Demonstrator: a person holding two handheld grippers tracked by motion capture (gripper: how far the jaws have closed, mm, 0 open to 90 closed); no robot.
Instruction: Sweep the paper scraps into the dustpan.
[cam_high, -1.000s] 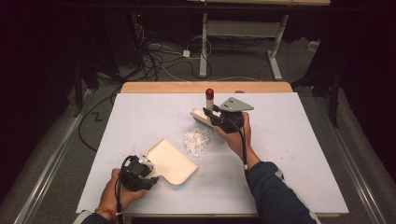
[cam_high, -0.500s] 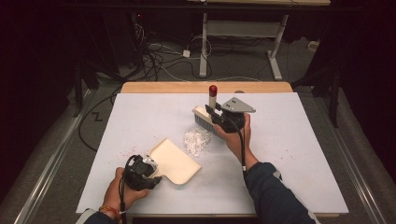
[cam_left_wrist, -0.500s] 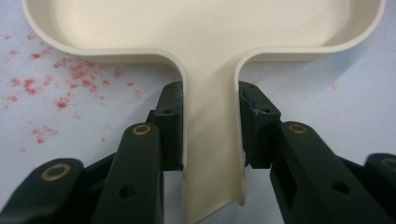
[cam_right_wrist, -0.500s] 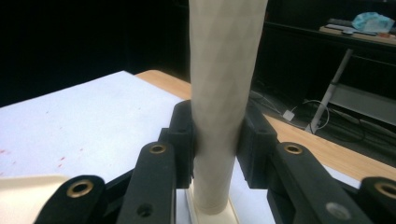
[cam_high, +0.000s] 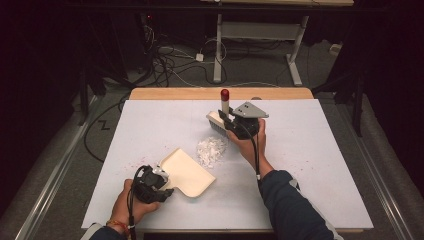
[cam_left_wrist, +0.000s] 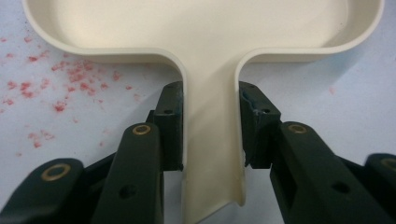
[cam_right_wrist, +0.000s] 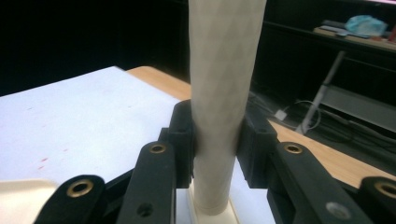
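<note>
Cream plastic dustpan (cam_high: 187, 173) flat on the white table sheet (cam_high: 320, 150), your left gripper (cam_left_wrist: 210, 126) pinching its handle, cream brush (cam_high: 216, 121) upright past the white shreds pile (cam_high: 210, 150), your right gripper (cam_right_wrist: 217, 140) clamped on its stem

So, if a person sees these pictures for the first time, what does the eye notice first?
Probably the small white heap of scraps at the middle of the white table. On its far side, the right gripper holds a brush upright by its handle. On its near side, the left gripper clamps the handle of a cream dustpan lying flat.
</note>
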